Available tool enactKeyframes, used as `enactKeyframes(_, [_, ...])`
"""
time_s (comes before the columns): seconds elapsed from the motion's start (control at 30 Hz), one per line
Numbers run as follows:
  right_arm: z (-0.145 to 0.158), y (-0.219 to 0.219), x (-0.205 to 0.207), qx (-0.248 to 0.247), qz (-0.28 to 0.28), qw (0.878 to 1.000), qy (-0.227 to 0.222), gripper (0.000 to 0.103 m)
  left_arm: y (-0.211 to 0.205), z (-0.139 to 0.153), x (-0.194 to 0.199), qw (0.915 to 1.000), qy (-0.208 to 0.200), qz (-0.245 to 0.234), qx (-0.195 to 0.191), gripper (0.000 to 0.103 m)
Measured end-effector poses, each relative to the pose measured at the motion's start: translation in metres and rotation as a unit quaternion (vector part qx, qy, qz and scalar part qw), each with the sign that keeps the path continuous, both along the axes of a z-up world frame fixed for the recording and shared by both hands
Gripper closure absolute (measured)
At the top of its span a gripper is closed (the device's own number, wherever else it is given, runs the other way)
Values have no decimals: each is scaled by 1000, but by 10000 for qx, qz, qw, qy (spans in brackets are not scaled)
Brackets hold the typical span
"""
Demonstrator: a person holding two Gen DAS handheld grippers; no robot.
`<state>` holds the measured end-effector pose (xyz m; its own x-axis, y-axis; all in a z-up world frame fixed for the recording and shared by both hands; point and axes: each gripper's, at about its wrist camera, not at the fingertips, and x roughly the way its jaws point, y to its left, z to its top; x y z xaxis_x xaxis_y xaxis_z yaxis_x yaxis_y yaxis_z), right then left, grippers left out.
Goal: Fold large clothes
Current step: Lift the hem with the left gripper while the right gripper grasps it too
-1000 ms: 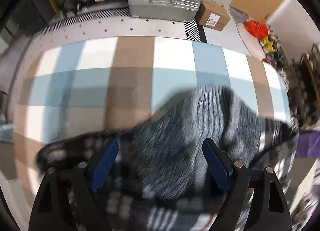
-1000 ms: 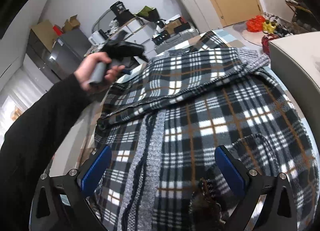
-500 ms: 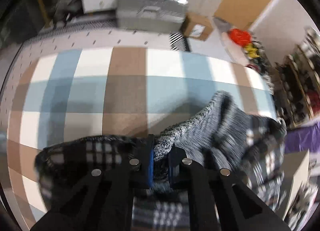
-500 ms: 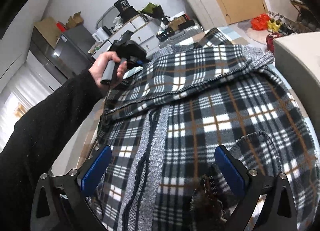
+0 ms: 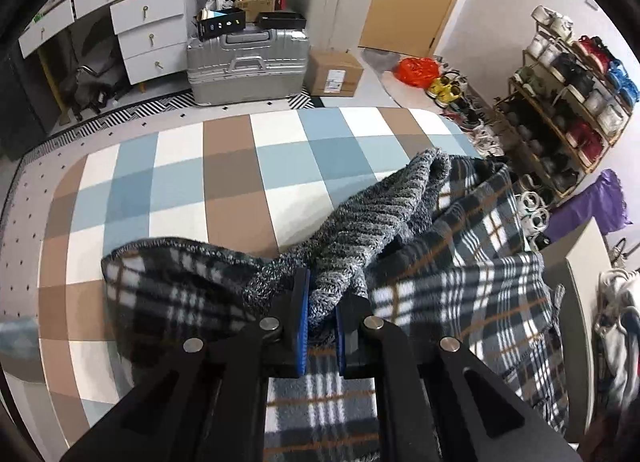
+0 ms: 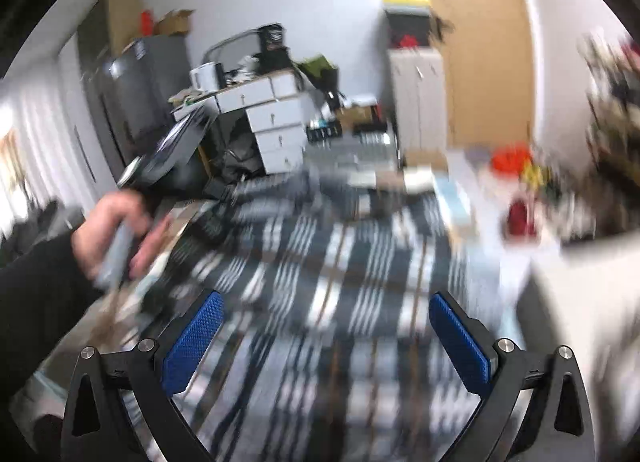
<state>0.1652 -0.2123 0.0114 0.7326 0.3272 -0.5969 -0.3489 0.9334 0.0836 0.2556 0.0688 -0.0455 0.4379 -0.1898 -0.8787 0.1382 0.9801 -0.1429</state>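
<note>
One plaid garment [image 5: 472, 286] with a grey knitted collar [image 5: 360, 238] is seen, spread over the near right of a checked tabletop [image 5: 180, 189]. Two sets of tongs are counted. The left tongs [image 5: 320, 326] are clamped together on the knitted collar, a bunch of grey knit pinched between the blue pads [image 5: 302, 322]. The right tongs [image 6: 324, 342] are held wide apart above the blurred plaid cloth, and nothing is gripped between them. In the right wrist view, a hand [image 6: 116, 234] in a dark sleeve [image 6: 36, 302] is seen at the left on a grey handle.

Beyond the far edge of the tabletop, one silver suitcase [image 5: 248, 61] is seen on the floor, with one cardboard box [image 5: 334, 73] just to its right. A shoe rack [image 5: 560, 93] filled with many pairs stands at the far right.

Against a second ago, the left tongs, then spread wide over the collar, are now closed on it, and the collar is lifted off the tabletop. The right wrist view, sharp before, is now smeared.
</note>
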Motion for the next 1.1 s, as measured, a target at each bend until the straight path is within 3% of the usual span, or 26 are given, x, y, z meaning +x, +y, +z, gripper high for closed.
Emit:
enactKeyframes(0.07, [-1,29,54,-451,312,9983,177,0,0,-4,0,10000,-16,-69,-62,98])
enactKeyframes(0.23, [-28,86,146,-1256,869,9870,499,1,1,-5,-2,9994,22,-159,-319,98])
enactKeyframes(0.43, [-68,120,202,-1939,1077,9729,648,3,-1,-11,-1,9985,82,-392,-375,98])
enactKeyframes(0.53, [-81,126,220,-2250,1064,9657,740,13,1,-15,-2,9981,119,-409,-455,98])
enactKeyframes(0.57, [-83,126,224,-2270,1021,9655,768,24,1,-16,-1,9979,136,-415,-478,98])
enactKeyframes(0.63, [-81,127,225,-2088,1085,9675,927,44,2,-15,-2,9978,134,-397,-512,98])
enactKeyframes(0.7, [-80,129,221,-1985,1116,9678,1075,82,4,-13,-4,9980,143,-362,-508,98])
enactKeyframes(0.77, [-74,130,206,-2209,939,9675,797,88,5,-5,-10,9983,88,-310,-479,98])
enactKeyframes(0.93, [-42,125,162,-2348,667,9694,255,92,5,25,-46,9979,-93,-265,-589,98])
enactKeyframes(1.1, [1,101,90,-2124,523,9754,-280,92,-5,53,-105,9971,-397,-354,-536,98])
